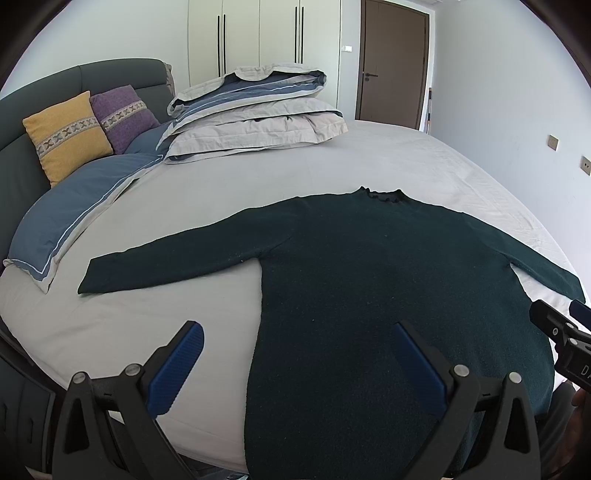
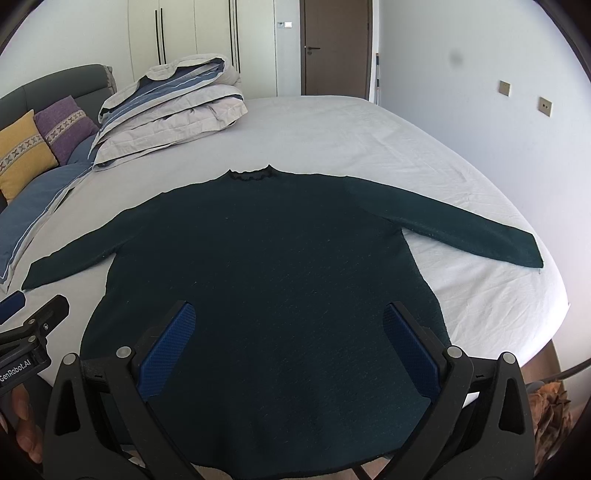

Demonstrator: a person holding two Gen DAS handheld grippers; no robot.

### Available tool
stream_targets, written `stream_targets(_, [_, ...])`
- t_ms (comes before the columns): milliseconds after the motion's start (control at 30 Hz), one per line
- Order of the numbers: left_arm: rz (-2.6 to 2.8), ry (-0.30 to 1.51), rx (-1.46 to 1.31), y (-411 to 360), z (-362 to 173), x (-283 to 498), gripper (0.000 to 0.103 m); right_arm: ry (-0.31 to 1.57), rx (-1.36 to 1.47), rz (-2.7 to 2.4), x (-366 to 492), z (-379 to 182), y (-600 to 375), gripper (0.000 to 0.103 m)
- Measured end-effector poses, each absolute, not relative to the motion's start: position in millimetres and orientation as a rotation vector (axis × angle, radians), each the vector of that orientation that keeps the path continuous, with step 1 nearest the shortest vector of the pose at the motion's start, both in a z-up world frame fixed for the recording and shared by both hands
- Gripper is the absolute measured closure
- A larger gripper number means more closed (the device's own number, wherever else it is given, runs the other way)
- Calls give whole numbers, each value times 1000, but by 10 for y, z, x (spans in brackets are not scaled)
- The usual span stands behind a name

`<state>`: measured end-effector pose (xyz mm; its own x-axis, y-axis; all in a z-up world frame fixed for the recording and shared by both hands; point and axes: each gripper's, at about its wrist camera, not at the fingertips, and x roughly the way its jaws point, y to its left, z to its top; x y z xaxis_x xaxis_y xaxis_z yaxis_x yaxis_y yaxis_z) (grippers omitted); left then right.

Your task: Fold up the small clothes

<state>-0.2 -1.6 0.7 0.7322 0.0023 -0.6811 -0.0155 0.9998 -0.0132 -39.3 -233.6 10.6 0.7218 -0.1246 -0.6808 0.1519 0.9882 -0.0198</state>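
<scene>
We record a dark green long-sleeved knit sweater (image 2: pixel 258 258) lying flat on a bed with a pale grey sheet (image 2: pixel 351 129), both sleeves spread out, collar toward the far wall. Beyond the collar stand white wardrobe doors (image 2: pixel 199 33) and a brown wooden door (image 2: pixel 334 48). Left of the sweater lie a folded grey-and-blue duvet (image 1: pixel 255 114), a yellow cushion (image 1: pixel 66 136) and a purple cushion (image 1: pixel 123 116) against a dark grey headboard (image 1: pixel 122 74). Our left tongs (image 1: pixel 299 363) and right tongs (image 2: pixel 290 341) hover wide open over the hem, holding nothing.
</scene>
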Motion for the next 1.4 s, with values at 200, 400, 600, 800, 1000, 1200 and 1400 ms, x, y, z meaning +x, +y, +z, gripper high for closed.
stream_targets(200, [9, 751, -19, -1, 0, -2, 0, 753, 39, -149, -391, 100, -2329, 0])
stream_targets(400, [8, 752, -20, -1, -3, -1, 0, 754, 40, -149, -388, 95, -2328, 0])
stream_targets(600, [9, 753, -19, -2, -4, 0, 0, 756, 40, -149, -397, 85, -2314, 0])
stream_targets(800, [9, 753, -20, -3, -4, 1, 0, 756, 41, -149, -398, 85, -2317, 0])
stream_targets(1000, [8, 755, -20, -4, -5, 2, 0, 758, 41, -149, -394, 87, -2320, 0])
stream_targets(1200, [8, 755, -20, 0, -20, -4, 0, 759, 40, -148, -401, 71, -2307, 0])
stream_targets(1400, [8, 756, -21, 5, -37, -15, 0, 759, 40, -148, -397, 74, -2312, 0])
